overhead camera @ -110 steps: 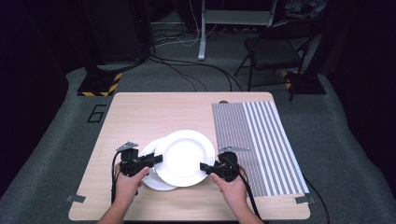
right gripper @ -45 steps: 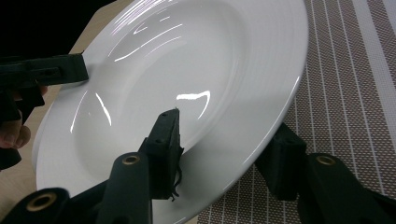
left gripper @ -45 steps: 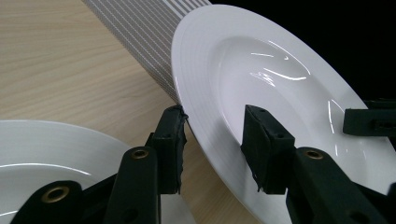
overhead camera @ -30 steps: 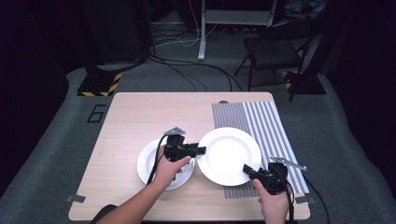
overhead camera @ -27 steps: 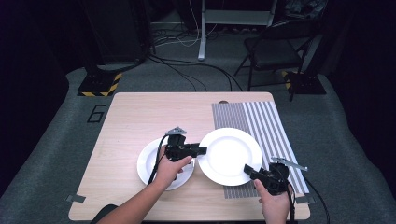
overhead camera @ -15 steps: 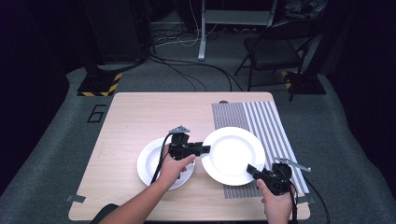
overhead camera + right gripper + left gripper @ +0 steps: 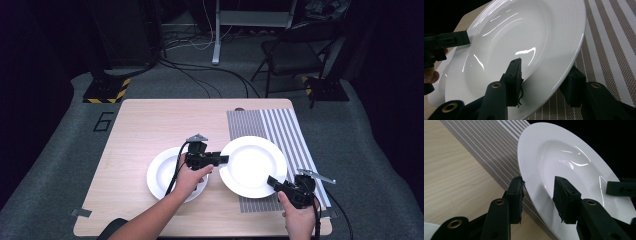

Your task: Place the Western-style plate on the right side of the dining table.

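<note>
Left claw (image 7: 223,159) has its jaws astride the left rim of the big white plate (image 7: 253,165), one jaw above, one below; in the left claw's own view a sliver of gap shows between rim and lower pad, so can't tell if it's truly pinching. Right claw (image 7: 271,181) is on the opposite rim, near-right edge, upper jaw (image 7: 512,75) lying on the plate's inner slope, lower one under the rim. Jaws narrow on both, rim between them.

Vs. approx 4 s ago: the plate sat on top of the second plate (image 7: 165,175) at table centre, claws at either side. Now it's off to the right, over the striped placemat (image 7: 280,125) and partly over bare wood, tilted in both claw views, its left side higher. Vs. 1 s ago: hardly any change, plate and both hands in about the same spot.

Second plate lies flat on the table (image 7: 150,125), left of the carried one, person's left hand (image 7: 190,177) over its right part. Just beside the big plate, rims near, can't tell if touching.

Contents: both plates empty, only light glints in the big one's well.
</note>
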The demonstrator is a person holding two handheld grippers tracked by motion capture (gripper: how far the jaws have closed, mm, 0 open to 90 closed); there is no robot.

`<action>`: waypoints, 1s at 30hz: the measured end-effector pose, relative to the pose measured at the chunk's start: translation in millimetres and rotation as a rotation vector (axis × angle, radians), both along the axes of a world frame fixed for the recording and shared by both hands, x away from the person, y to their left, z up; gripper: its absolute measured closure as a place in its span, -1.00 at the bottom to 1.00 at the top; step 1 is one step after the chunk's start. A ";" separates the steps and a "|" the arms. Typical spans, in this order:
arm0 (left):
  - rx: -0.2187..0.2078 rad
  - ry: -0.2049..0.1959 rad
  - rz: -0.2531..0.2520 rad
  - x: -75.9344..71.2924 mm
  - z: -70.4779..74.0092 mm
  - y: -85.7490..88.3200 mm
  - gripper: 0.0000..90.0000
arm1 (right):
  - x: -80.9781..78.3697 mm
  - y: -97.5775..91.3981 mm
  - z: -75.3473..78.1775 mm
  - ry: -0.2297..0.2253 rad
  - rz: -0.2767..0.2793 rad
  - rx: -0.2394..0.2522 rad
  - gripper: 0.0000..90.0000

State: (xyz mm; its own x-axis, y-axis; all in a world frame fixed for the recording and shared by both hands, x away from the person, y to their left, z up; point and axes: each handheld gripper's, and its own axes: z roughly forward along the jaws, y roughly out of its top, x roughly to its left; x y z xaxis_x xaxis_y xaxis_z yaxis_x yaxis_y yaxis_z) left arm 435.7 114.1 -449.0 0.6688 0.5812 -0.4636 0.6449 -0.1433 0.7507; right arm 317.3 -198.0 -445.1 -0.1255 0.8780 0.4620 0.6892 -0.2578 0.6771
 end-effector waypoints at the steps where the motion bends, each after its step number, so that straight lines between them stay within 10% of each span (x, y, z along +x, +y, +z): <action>1: -0.003 0.001 0.000 0.3 0.0 -1.1 0.33 | 0.0 -0.4 0.1 0.000 0.000 0.002 0.23; 30: -0.005 0.018 0.000 9.1 -4.9 -18.5 0.34 | 1.9 -13.1 -2.5 0.002 -0.026 -0.001 0.25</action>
State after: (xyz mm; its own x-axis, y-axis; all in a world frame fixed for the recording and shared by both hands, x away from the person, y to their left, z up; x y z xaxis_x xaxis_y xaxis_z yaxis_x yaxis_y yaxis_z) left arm 444.8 95.6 -453.9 0.6603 0.5789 -0.4785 0.6584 -0.1397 0.7396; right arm 319.2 -211.1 -447.5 -0.1022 0.8813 0.4613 0.6837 -0.2746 0.6761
